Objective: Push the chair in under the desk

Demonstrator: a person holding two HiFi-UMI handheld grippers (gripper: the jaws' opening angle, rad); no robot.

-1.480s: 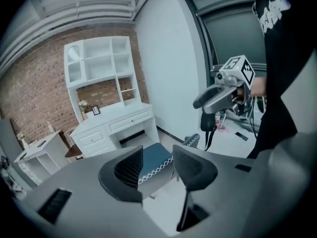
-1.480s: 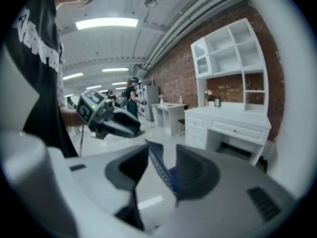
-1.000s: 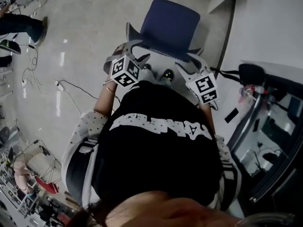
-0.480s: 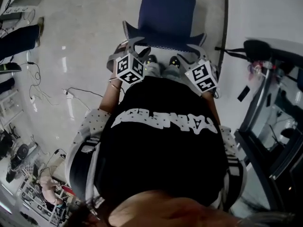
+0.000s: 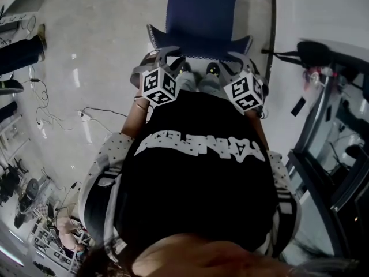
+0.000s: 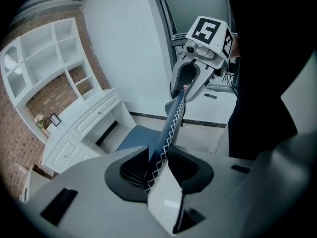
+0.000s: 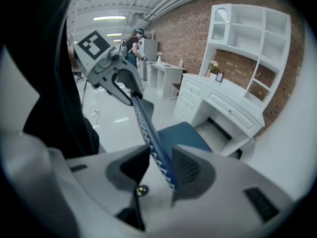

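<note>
A blue chair (image 5: 200, 10) stands on the floor in front of me, its seat facing away. My two grippers sit on the top edge of its backrest (image 5: 199, 44), one near each end. The left gripper (image 5: 164, 56) is closing, and the zigzag-stitched edge of the backrest (image 6: 168, 128) fills the gap between its pads (image 6: 157, 165). The right gripper (image 5: 237, 57) is closing too. The backrest edge (image 7: 148, 130) lies against one pad, with a gap still showing at the other pad (image 7: 161, 170). A white desk (image 7: 225, 114) with a knee opening stands beyond the seat (image 7: 181, 133).
White shelves (image 6: 44, 63) rise above the desk against a brick wall. A black metal frame (image 5: 323, 154) stands at my right, and cables (image 5: 86, 113) trail over the floor at my left. Another person (image 7: 133, 46) stands far off. My shoes (image 5: 199, 74) are just behind the chair.
The chair and both grippers have drifted up the head view, away from me. The grippers now sit squarely on the backrest's top edge, and the black frame at the right has slid outward.
</note>
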